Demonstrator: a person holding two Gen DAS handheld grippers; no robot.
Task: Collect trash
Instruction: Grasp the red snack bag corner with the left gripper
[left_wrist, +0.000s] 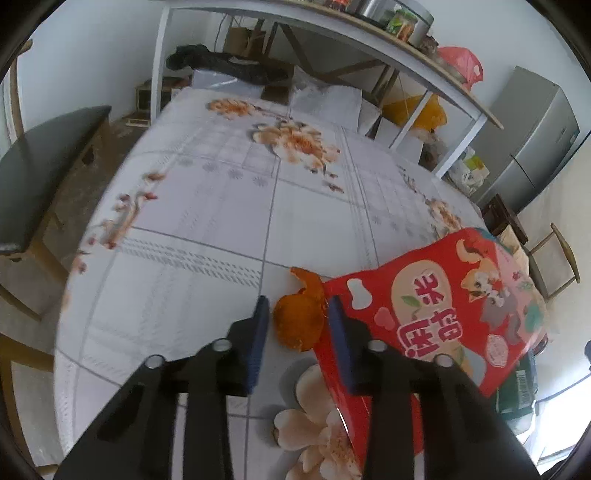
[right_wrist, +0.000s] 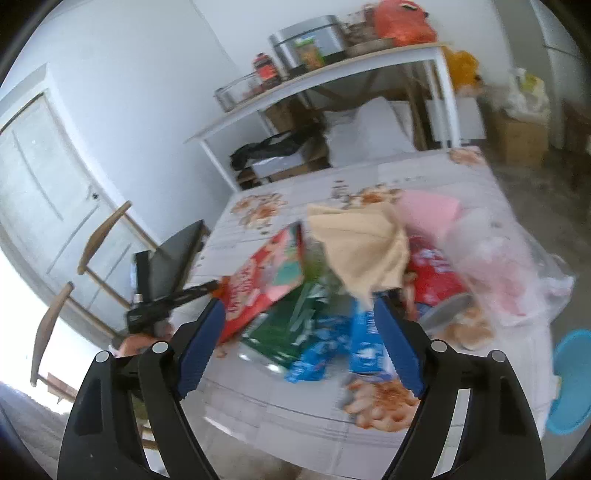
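Your left gripper (left_wrist: 297, 317), jaws apart, is straddling the orange peel (left_wrist: 299, 321) beside the red packet (left_wrist: 436, 306). Close squarely on it. Your right gripper (right_wrist: 299, 332) is hovering wide open above the wrappers.

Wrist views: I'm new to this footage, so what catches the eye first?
The big red snack bag lies at the table's near right, with orange peel between the open left gripper fingers. Past the open right gripper sits a heap of wrappers under a beige cloth.
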